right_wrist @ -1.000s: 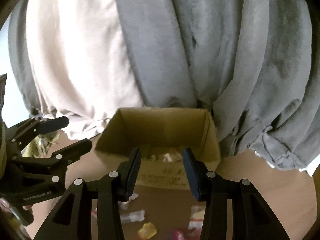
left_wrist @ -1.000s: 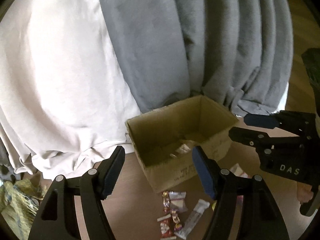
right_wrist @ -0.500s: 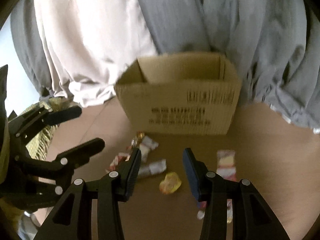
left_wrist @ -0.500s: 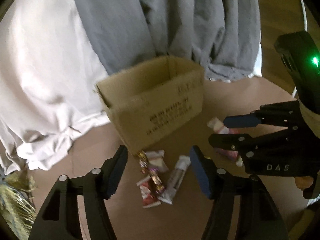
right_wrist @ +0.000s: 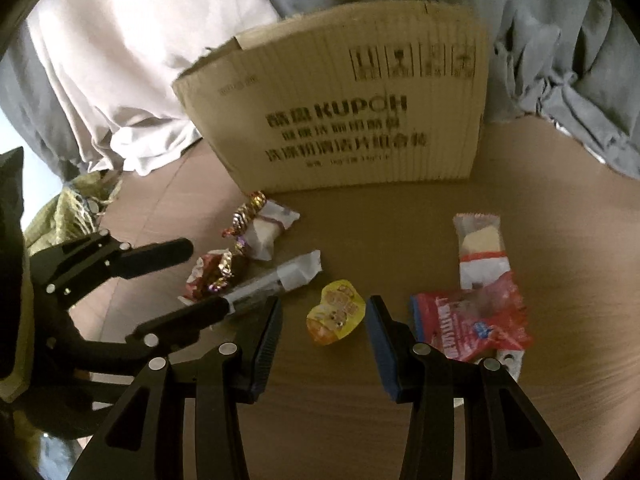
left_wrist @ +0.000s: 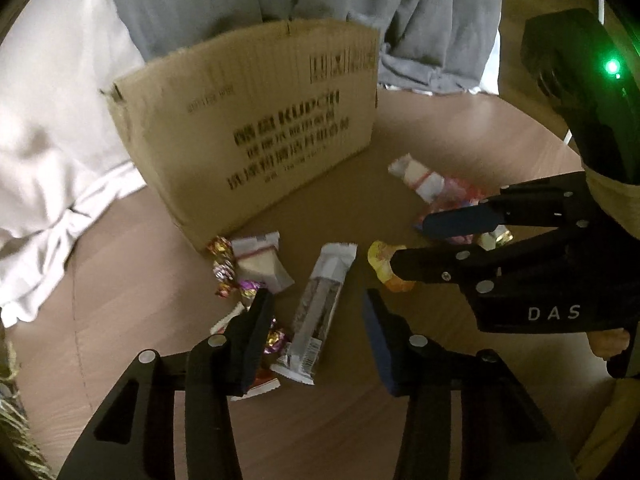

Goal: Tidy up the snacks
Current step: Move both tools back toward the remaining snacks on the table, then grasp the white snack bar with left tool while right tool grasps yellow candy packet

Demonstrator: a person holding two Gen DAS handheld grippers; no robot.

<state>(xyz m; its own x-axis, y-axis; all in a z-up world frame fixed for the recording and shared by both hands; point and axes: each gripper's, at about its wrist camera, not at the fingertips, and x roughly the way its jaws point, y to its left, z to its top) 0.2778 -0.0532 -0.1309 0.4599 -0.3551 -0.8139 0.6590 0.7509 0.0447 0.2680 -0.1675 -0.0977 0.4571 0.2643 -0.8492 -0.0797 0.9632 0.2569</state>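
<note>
Both tongs have dropped toward loose snacks: left tongs, narrowing, and right tongs grasp nothing; cardboard box interior hidden.

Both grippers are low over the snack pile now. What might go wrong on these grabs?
1. The left gripper, fingers just closing around the long bar, may also pinch the foil candies by its left finger.
2. The right gripper, straddling the flat yellow jelly cup, could slip.
3. The grippers work close together; they may collide.
</note>
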